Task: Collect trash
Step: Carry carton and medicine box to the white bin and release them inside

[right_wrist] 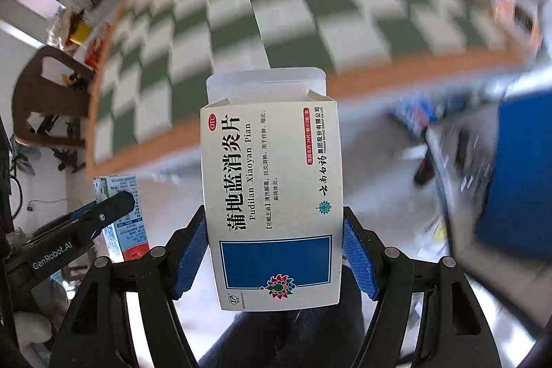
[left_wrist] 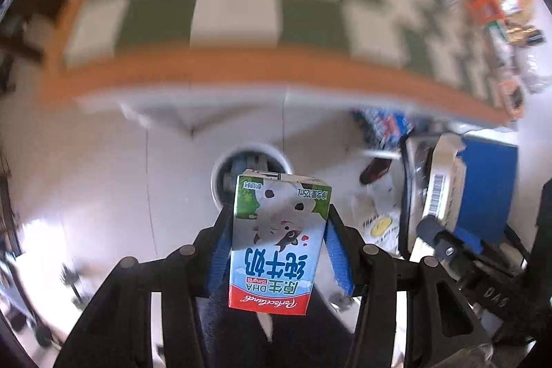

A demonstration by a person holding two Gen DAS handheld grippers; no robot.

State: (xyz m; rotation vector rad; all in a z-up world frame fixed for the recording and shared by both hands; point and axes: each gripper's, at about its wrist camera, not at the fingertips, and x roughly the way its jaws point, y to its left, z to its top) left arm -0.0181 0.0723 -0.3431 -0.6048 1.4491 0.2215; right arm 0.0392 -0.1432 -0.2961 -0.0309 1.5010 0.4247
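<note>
- Plainly, the milk carton (left_wrist: 277, 240) sits upside down between the blue pads of the left gripper (left_wrist: 276, 250), clamped across its narrow sides, in the air past the table's orange front edge (left_wrist: 241, 71) and over the floor.
- It is a small drink box, likely light and perhaps empty; thin card walls would dent under a hard squeeze, so a mid-body hold suits it.
- The medicine box (right_wrist: 272, 195) is pinched low on its long sides by the right gripper (right_wrist: 274, 250), top flap open.
- An open, probably hollow card sleeve, it looks stiff at the edges and soft on the faces.
- A round white bin (left_wrist: 252, 175) stands on the floor just beyond the carton; the checked tablecloth (right_wrist: 241, 23) lies further off.
</note>
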